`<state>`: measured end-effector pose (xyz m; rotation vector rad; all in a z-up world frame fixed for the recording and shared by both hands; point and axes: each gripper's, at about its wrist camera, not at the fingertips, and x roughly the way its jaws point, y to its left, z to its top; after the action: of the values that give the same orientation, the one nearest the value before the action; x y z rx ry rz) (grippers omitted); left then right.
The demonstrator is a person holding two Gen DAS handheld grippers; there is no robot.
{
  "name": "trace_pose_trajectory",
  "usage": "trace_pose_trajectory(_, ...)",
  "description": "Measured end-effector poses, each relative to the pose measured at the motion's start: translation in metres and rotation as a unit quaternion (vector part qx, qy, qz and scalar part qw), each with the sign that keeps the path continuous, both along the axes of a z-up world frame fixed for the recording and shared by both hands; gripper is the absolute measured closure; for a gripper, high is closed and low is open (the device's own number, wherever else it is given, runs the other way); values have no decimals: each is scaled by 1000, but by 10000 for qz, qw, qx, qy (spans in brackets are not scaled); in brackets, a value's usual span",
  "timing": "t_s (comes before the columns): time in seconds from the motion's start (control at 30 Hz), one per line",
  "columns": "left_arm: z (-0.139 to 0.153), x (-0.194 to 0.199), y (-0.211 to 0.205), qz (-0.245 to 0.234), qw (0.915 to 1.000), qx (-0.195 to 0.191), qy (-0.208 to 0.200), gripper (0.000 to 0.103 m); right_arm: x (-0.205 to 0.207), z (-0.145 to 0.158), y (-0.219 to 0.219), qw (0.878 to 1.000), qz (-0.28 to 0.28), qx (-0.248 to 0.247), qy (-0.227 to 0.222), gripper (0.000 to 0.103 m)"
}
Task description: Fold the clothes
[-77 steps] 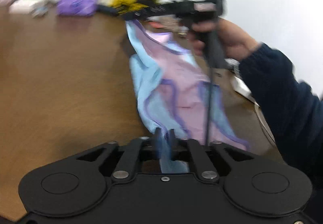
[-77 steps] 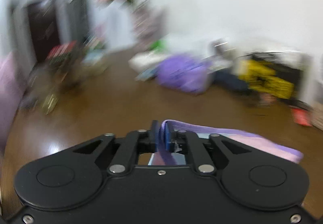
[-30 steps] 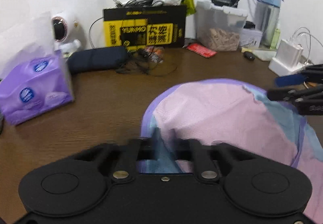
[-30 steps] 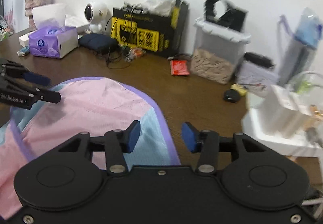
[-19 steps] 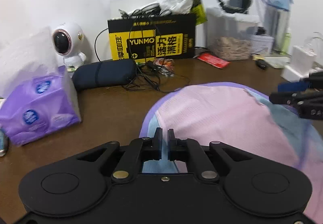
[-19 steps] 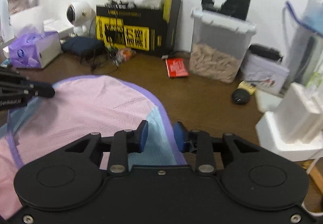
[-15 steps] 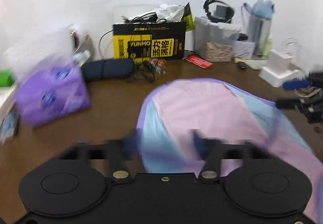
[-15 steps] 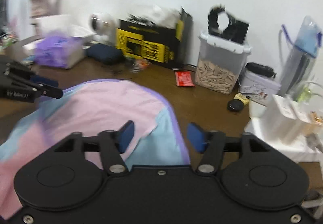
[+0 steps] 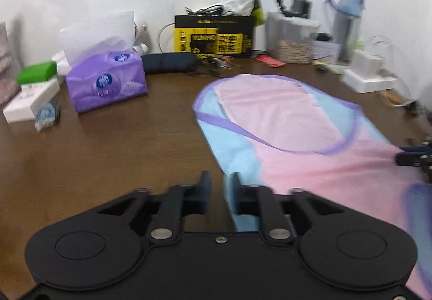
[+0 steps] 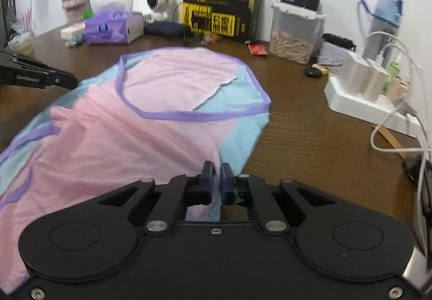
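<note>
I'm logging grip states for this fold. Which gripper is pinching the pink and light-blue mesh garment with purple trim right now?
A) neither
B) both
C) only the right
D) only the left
C: the right gripper is shut on the pink and light-blue mesh garment, while the left gripper is open at its edge.

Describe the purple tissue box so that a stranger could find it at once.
On the brown wooden table, look left of the pink and blue garment, near the white wall. The purple tissue box stands there; only it has a white tissue rising from its top.
</note>
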<state>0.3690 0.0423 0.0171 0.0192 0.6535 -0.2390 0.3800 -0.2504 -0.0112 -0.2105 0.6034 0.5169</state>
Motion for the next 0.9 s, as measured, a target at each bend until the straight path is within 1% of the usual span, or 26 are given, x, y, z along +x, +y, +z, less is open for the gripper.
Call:
trace_pose_trajectory(0.03,2,-15,-5,-334,9994,-46,-80,46,-8,2,0,9999,91,59,-57,58)
trace_pose_trajectory(0.07,3,-22,-9,-500,9987,-19,-91,46,-26,6,1,9993,317,173,-122,44)
trace_pose_trajectory(0.1,2,-27,-14,-647,9979,27,-80,46,-36,5,3,9987,466,217,-69,42)
trace_pose_trajectory(0.13,-3,-32,-25,-824,9965,170,-2,47,-39,5,6,9984,520,232,-4,42)
trace_pose_trajectory(0.17,-9,-31,-31,-802,9964,268,83,60,-44,2,13,9979,581,247,123,43)
trace_pose_trajectory(0.2,-13,-28,-33,-705,9968,303,207,75,-47,0,18,9978,612,217,150,45)
trace_pose_trajectory(0.23,-17,-25,-35,-601,9971,331,335,95,-46,-3,22,9978,608,173,182,51)
trace_pose_trajectory(0.27,-19,-23,-36,-584,9971,334,353,102,-45,-9,27,9980,565,97,268,69)
trace_pose_trajectory(0.3,-20,-25,-31,-357,9986,220,314,103,-44,-13,29,9982,509,74,322,78)
trace_pose_trajectory(0.33,-21,-27,-24,-107,9995,93,271,103,-44,-13,31,9983,494,71,310,93)
trace_pose_trajectory(0.37,-22,-29,-18,144,9996,-33,228,103,-46,-13,33,9984,484,67,281,101)
trace_pose_trajectory(0.4,-22,-32,-11,394,9989,-159,185,103,-51,-11,34,9984,521,76,213,101)
trace_pose_trajectory(0.47,-20,-45,4,805,9955,-504,57,103,-65,-2,35,9967,790,168,116,101)
trace_pose_trajectory(0.53,-22,-59,15,1047,9929,-552,81,103,-72,3,35,9943,1026,273,42,101)
trace_pose_trajectory(0.57,-23,-64,15,1145,9919,-540,100,101,-79,6,34,9924,1181,340,41,99)
trace_pose_trajectory(0.6,-23,-68,14,1240,9908,-525,119,99,-85,8,33,9910,1286,376,42,86)
trace_pose_trajectory(0.63,-21,-72,11,1231,9909,-505,184,96,-87,7,33,9917,1245,302,42,76)
trace_pose_trajectory(0.67,-16,-76,5,1121,9919,-560,212,90,-91,6,33,9931,1163,176,27,61)
trace_pose_trajectory(0.7,-10,-83,0,926,9932,-674,195,84,-93,4,32,9941,1077,113,25,54)
trace_pose_trajectory(0.73,-8,-87,-8,632,9947,-791,195,62,-95,3,30,9949,999,123,71,53)
trace_pose_trajectory(0.77,-8,-90,-14,452,9952,-838,218,41,-96,2,29,9955,928,148,124,53)
trace_pose_trajectory(0.8,-10,-92,-28,85,9960,-840,296,39,-95,0,29,9958,873,202,196,53)
trace_pose_trajectory(0.83,-13,-93,-43,-306,9953,-837,379,39,-94,-3,30,9961,805,224,276,53)
trace_pose_trajectory(0.87,-16,-94,-49,-427,9951,-784,424,49,-92,-7,32,9964,741,234,344,54)
trace_pose_trajectory(0.9,-20,-93,-56,-511,9948,-707,534,64,-92,-11,33,9966,703,215,369,63)
